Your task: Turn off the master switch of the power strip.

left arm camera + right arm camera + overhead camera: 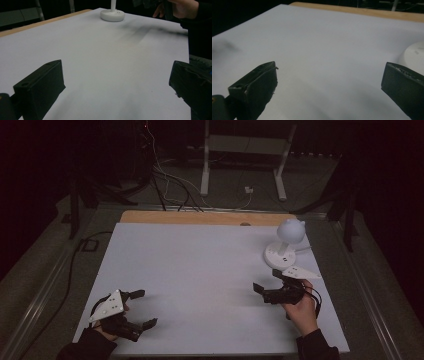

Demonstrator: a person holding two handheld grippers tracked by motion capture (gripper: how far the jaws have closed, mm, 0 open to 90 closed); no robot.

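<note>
My left gripper [142, 309] has its two black jaws wide apart, and there is nothing between them. In the left gripper view I see only the bare white table [105, 62] in the gap. The jaws point across the table toward the far right side. This gripper sits low at the near left corner of the table, with its grey three-cornered plate [107, 306] on top.

My right gripper [268, 282] also has its jaws wide apart, and it holds nothing. In the right gripper view the white top shows between the two jaws. The jaws point to the left, toward the middle of the table. My right hand [301, 307] grips it from below, near the right edge.

The thing closest to my right gripper is a small white lamp [284, 245]. It has a round flat base, a short neck and a ball-shaped head with two little bumps like ears. It stands upright at the far right of the table, just behind the right gripper. I cannot tell if the gripper's plate touches the base. A bit of the base peeks in at the right edge of the right gripper view, near one jaw. The lamp is well apart from my left gripper.

The white top lies on a wooden board [200, 217], which shows along the far edge. Past the table the room is dark, with cables [170, 182] on the floor.
</note>
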